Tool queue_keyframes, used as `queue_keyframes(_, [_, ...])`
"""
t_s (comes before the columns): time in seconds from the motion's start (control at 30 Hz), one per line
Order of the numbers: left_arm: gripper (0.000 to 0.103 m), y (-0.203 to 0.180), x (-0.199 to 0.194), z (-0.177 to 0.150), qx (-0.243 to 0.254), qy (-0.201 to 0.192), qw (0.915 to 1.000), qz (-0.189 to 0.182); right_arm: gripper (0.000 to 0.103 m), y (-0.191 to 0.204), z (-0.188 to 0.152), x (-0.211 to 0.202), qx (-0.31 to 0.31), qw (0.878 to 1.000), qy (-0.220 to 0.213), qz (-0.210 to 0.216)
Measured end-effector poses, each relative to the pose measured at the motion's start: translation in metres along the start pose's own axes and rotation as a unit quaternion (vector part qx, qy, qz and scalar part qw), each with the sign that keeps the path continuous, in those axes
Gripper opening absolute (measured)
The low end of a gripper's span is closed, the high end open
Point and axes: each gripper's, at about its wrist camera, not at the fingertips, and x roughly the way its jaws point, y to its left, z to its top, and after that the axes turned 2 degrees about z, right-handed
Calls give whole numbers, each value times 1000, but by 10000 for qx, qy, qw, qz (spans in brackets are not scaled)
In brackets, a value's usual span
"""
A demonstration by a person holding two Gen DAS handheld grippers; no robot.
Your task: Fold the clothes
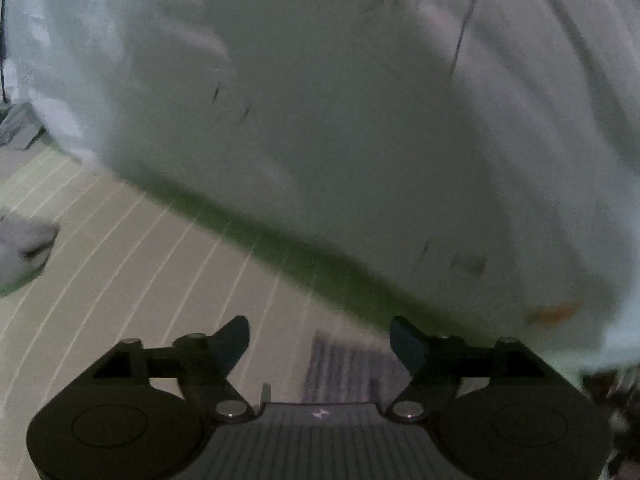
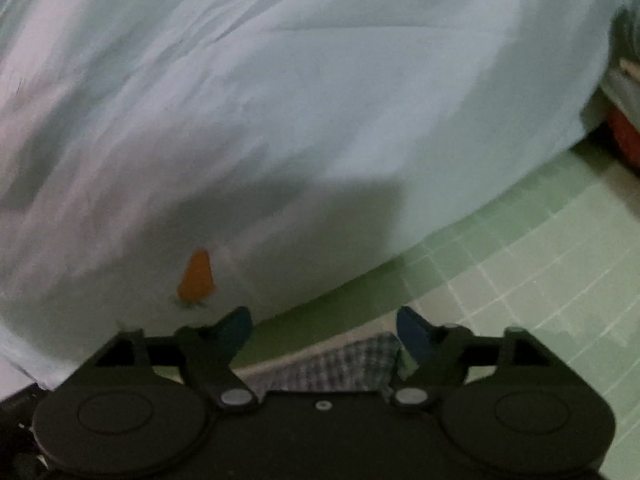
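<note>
A large white garment (image 1: 340,120) with a small orange carrot print (image 2: 196,276) fills most of both views; it also shows in the right wrist view (image 2: 300,120). It lies just ahead of both grippers on a green gridded mat (image 2: 540,280). My left gripper (image 1: 320,344) is open and empty, just short of the garment's near edge. My right gripper (image 2: 324,332) is open and empty, its left fingertip at the garment's hem. A checked cloth (image 2: 340,364) lies under the right gripper, and a striped one (image 1: 348,368) under the left.
The mat (image 1: 120,260) stretches to the left in the left wrist view. A grey folded cloth (image 1: 24,248) lies at the far left, another grey item (image 1: 20,124) behind it. A red object (image 2: 624,136) sits at the right edge.
</note>
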Motion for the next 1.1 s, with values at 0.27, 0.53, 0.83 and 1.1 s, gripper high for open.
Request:
queue_keyframes(0.27, [82, 17, 11, -65, 240, 1050, 9940, 195, 86, -16, -51, 12, -225, 9954, 913, -160])
queue_keyframes(0.53, [85, 7, 18, -81, 438, 1267, 9910, 70, 94, -38, -71, 19, 140, 9914, 1299, -54])
queue_keyframes(0.83, [86, -12, 36, -77, 554, 1369, 9888, -211, 99, -46, -80, 33, 466, 9884, 1443, 99])
queue_keyframes(1.1, [87, -12, 43, -78, 386, 1275, 9902, -420, 103, -26, -82, 46, 323, 9870, 1520, 416])
